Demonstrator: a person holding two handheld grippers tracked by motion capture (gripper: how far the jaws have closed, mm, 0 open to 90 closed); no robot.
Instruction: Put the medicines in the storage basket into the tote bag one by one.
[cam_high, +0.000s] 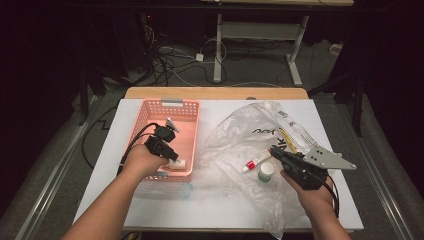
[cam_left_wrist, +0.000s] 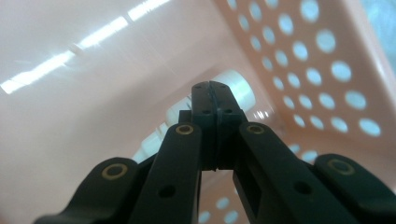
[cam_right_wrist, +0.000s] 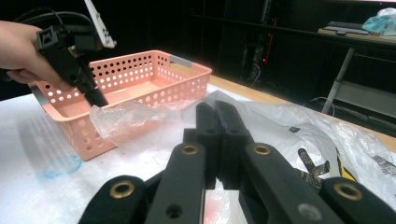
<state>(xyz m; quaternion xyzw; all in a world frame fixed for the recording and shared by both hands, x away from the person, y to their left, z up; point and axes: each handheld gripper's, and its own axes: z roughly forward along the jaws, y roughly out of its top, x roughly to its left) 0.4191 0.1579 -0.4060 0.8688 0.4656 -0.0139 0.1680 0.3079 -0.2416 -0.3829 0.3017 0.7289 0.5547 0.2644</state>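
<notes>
The left gripper hung inside the pink basket, left of centre in the high view, its jaws together with nothing between them. Just past their tips in the left gripper view lay a white bottle on its side against the basket's perforated wall; in the high view it sat in the basket's near right corner. It looked like small, rigid plastic: light, probably smooth and apt to roll, so a hold across the round body near its middle would likely serve better than one on the cap end.

The right gripper rested right of centre in the high view, over a crumpled clear bag spread on the worktop. Its jaws were also together and empty. Beside its tips lay a small tube with a red end and a white jar with a green lid, both on the bag. The film looked thin, soft and slippery, and would probably shift under anything dragged across it; the tube seemed light and best pinched across its flat body.
</notes>
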